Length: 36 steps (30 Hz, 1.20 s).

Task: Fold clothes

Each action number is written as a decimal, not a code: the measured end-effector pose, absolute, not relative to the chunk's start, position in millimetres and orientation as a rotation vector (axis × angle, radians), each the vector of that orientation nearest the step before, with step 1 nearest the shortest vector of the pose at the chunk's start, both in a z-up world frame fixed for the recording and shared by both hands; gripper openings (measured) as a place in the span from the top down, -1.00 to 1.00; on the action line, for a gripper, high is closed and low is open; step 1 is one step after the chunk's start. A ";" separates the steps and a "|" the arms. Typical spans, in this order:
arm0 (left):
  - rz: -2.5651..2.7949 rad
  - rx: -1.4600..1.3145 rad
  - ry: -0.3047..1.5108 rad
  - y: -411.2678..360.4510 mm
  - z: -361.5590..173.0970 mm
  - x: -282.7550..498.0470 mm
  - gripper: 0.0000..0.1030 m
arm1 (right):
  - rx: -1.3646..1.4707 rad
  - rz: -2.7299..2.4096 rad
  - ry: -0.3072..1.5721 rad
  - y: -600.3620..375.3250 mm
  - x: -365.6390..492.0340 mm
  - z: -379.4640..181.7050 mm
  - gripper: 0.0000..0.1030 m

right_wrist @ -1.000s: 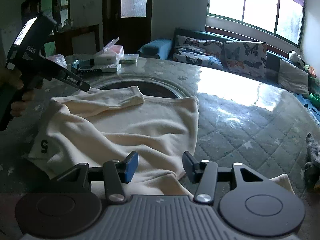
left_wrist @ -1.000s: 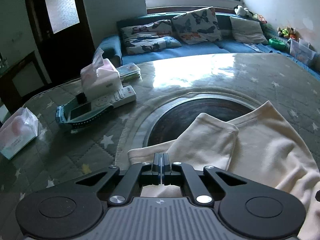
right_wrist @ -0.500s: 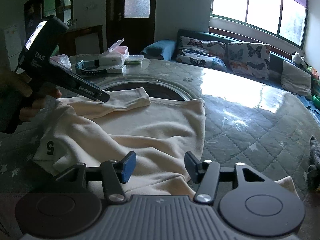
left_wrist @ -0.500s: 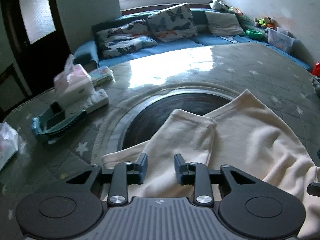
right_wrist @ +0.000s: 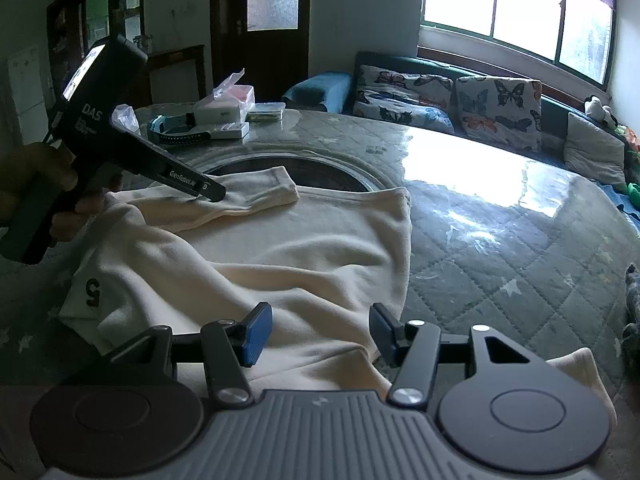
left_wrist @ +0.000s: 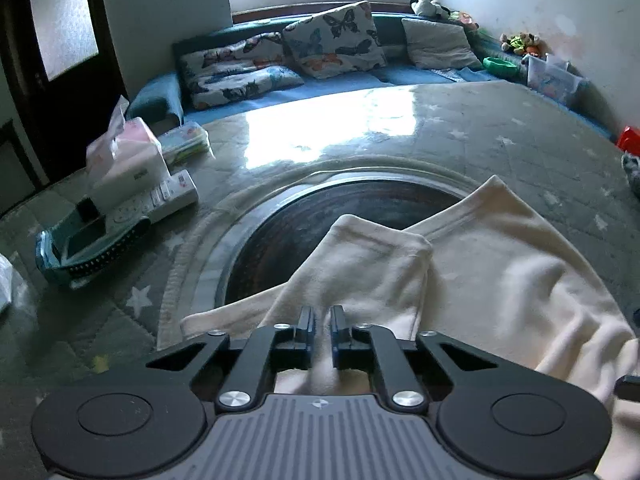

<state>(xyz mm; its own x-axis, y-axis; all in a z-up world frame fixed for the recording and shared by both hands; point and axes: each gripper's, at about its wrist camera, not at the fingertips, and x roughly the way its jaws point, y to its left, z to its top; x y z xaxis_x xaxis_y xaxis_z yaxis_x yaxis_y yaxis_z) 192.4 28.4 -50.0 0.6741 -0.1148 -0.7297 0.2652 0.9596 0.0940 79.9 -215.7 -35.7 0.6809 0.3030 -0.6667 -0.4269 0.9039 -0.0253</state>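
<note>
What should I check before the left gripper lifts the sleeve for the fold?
1. Left gripper shut on the sleeve: ok, cloth sits between its narrow jaws.
2. How many layers of cloth it pinches: cannot tell.
3. Right gripper free of cloth: ok, its jaws stand open above the sweater body.
4. Sweater body lying flat: not ok, creases run across it.
5. Tissue box apart from the sleeve: ok.
6. Bare table beside the sweater, on the window side: ok.
</note>
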 end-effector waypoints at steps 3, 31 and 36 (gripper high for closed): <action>-0.191 0.197 0.765 31.7 -43.6 182.8 0.97 | -0.184 0.408 0.707 -217.0 78.0 -33.8 -0.06; 0.306 -0.070 0.723 176.5 -5.0 63.3 0.98 | -0.418 0.857 0.639 -102.4 19.7 -27.5 -0.03; 0.314 -0.086 0.740 179.7 -11.0 61.2 0.98 | -0.448 0.879 0.687 -81.4 20.5 -41.9 0.15</action>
<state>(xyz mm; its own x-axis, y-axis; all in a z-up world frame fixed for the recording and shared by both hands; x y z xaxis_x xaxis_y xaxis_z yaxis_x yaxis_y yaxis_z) 61.2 179.7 -11.0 0.6939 0.2503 -0.6751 -0.3106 0.9500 0.0330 20.5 -81.4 -41.9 0.4490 0.5456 -0.7076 -0.8183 0.5691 -0.0804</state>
